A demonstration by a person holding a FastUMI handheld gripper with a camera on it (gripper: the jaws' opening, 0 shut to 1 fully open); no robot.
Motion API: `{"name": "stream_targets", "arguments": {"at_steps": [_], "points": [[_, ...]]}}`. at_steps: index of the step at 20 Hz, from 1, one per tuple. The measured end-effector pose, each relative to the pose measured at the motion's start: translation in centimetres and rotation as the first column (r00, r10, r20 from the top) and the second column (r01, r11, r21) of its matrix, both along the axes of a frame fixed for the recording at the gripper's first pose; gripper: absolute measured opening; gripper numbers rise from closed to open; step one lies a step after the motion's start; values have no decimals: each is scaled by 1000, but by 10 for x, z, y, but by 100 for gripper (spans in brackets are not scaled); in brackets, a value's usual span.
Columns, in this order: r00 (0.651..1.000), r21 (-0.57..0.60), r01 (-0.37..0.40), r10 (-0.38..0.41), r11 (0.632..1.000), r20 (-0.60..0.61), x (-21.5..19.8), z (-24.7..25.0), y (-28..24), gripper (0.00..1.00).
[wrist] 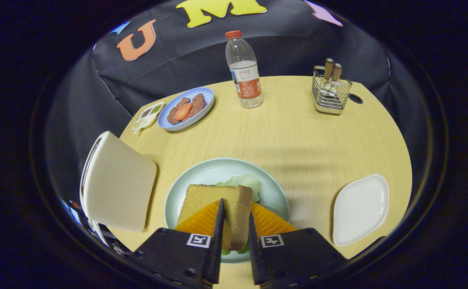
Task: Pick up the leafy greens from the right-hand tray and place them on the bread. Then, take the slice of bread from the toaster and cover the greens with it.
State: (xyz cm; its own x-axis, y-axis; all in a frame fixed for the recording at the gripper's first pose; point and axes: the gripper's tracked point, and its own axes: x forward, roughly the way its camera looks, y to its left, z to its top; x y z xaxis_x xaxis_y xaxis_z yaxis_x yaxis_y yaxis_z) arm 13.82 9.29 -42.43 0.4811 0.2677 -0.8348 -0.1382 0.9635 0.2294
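Your claw (234, 224) pinches the bread (234, 208) on edge over the greens (244, 181) on the plate (177, 192); let go while it's tilted and it may topple off them.

A pale wood-grain tabletop (290, 136) with a rounded far edge spans the middle of the frame. Behind it, across the upper frame, hangs the booth's black cloth wall (290, 44), creased and draped. Soft shadows band the tabletop at centre right under even light.
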Motion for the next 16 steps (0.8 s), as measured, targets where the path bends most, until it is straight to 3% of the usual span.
{"name": "stream_targets", "arguments": {"at_steps": [1, 3, 5, 9, 13, 16], "points": [[1000, -13, -19, 19, 1000, 13, 0, -1, 1, 34], [998, -54, -43, 45, 998, 45, 0, -4, -3, 34], [995, -86, -64, 70, 994, 72, -1, -8, -4, 48], [989, -146, -71, 88, 987, 117, 2, -7, -11, 58], [985, -162, -55, 80, 985, 151, 3, -2, -11, 67], [985, -169, -25, 54, 985, 167, 6, -2, -13, 65]]}}
